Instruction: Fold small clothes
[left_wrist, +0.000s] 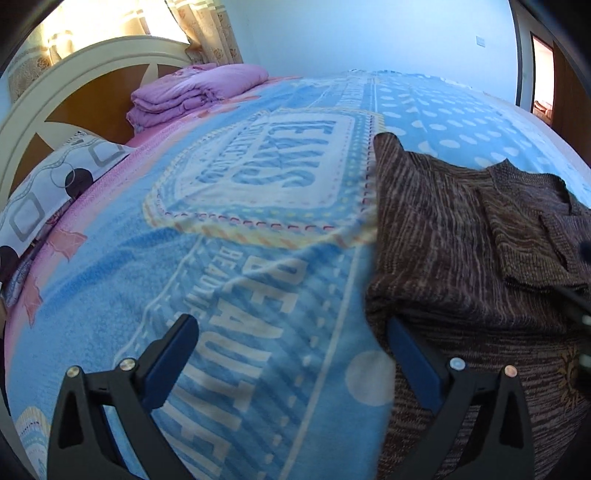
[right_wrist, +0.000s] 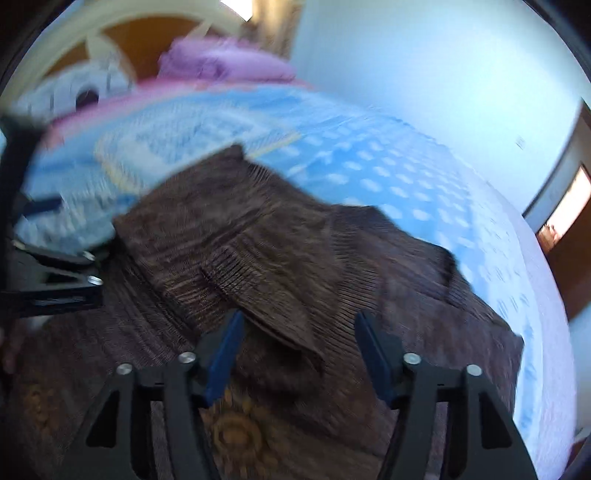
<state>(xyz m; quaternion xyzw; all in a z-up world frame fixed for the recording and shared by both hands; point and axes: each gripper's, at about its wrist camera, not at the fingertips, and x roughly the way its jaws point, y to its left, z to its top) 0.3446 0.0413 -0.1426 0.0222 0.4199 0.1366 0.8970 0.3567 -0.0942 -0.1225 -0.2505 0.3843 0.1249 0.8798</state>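
On the bed lay the brown sweater (left_wrist: 461, 236), spread over the blue blanket (left_wrist: 236, 280). It was a striped knit, and part of it was folded over on top of the rest, so we saw a flap with a straight edge in the right wrist view (right_wrist: 258, 258). A gold flower pattern showed near its lower part.

Our left gripper (left_wrist: 291, 354) had its fingers (left_wrist: 173, 358) spread wide apart, with nothing between them. One finger was over the blue blanket and the other was at the edge of the sweater. We could not tell if that finger touched the knit.

Our right gripper (right_wrist: 295, 354) was over the sweater, and its fingers (right_wrist: 225, 354) stood partly apart. The corner of the folded flap was between them, but the fingers did not press on it. That picture was blurry.

The blanket had big white letters and white dots on it. Farther back we saw a folded purple quilt (left_wrist: 195, 92), a pillow (left_wrist: 55, 192) with circles and squares, and a white headboard (left_wrist: 55, 85). Behind that were curtains (left_wrist: 207, 29) and a pale wall (left_wrist: 369, 33).
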